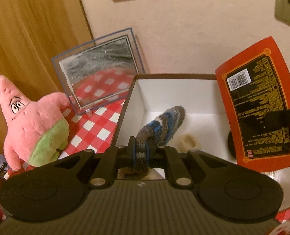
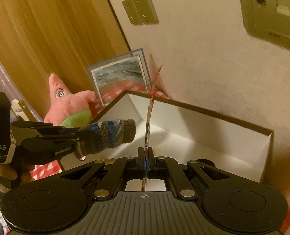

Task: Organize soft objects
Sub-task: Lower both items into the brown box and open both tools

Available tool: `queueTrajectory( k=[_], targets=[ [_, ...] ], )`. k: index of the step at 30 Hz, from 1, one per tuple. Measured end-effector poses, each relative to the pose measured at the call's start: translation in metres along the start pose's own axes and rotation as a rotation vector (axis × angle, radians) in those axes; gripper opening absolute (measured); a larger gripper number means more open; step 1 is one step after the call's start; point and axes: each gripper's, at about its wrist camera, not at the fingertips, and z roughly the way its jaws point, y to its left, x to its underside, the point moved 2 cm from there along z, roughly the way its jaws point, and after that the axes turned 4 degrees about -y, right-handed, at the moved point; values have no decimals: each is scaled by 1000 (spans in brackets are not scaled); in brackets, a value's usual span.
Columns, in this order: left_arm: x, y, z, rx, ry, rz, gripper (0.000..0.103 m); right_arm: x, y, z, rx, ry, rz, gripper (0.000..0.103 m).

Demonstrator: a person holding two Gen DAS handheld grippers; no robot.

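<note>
Counting one sock (image 1: 160, 125), one plush (image 1: 33, 125), one box (image 1: 129, 105)

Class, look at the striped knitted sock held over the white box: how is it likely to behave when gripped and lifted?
The knitted sock looks floppy: it curves beyond the left gripper. Probably light, since a pinch at one end carries it. Its ribbed yarn seems unlikely to slip.

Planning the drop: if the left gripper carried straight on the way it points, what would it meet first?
Probably the white floor of the open box; the left gripper holds the knitted sock over it. Depth is unclear.
</note>
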Motion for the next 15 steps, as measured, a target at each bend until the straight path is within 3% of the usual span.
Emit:
queueTrajectory(
  k=[4,15],
  targets=[
    [1,3,10,-14,18,-17,28,1,-2,6,-7,-4,23,1],
    [6,8,4,-3,28,-11,32,0,-10,9,-46,-72,104,3]
  ],
)
